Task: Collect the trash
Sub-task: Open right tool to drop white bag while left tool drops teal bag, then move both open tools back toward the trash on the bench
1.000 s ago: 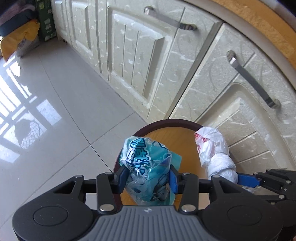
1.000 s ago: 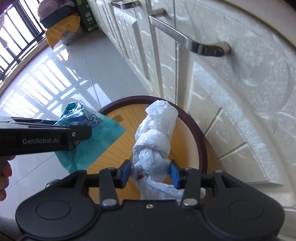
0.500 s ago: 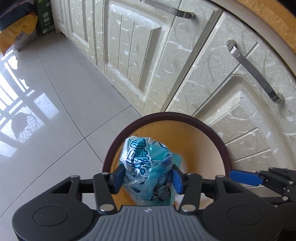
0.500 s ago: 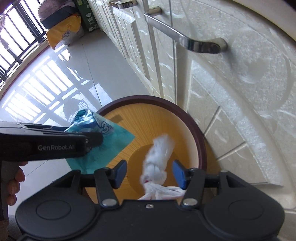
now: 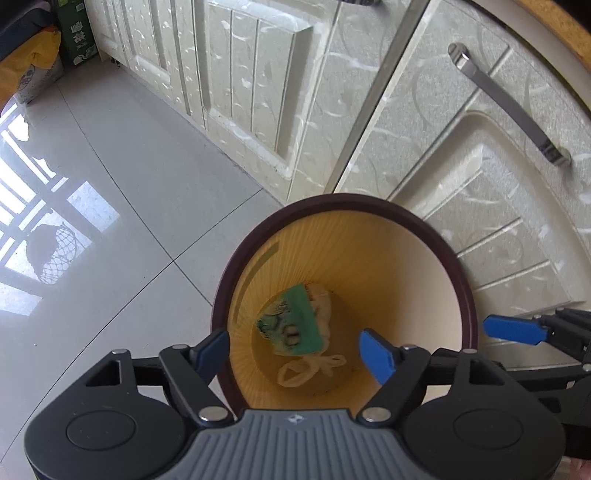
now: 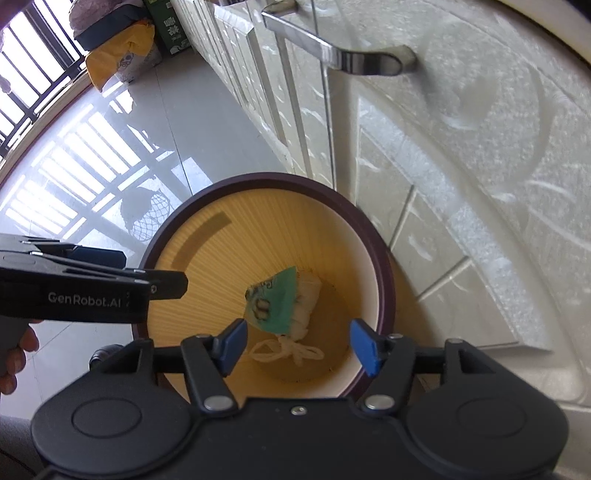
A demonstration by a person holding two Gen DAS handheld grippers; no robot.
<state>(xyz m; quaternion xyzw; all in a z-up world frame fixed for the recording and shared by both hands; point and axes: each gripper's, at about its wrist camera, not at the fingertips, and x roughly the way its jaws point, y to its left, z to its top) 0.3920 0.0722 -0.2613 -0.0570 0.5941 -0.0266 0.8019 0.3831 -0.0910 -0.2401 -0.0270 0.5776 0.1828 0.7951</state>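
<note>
While hanging over the round bin (image 5: 467, 291) on glossy pale floor tiles (image 5: 122, 177): both grippers empty, jaws opening.

Deep in the bin, lying together on its bottom: teal wrapper (image 5: 293, 326) over knotted white bag (image 5: 314, 369). Left gripper (image 5: 297, 350) and right gripper (image 6: 297, 345) pointing steeply down, blue pads spread, nothing between. Just behind the bin, cream embossed cabinet doors (image 5: 436, 122) with steel bar handles (image 5: 509, 110). Window-grille glare across the floor; yellow sack (image 6: 118, 66) and green box (image 6: 171, 27) in the far corner.
</note>
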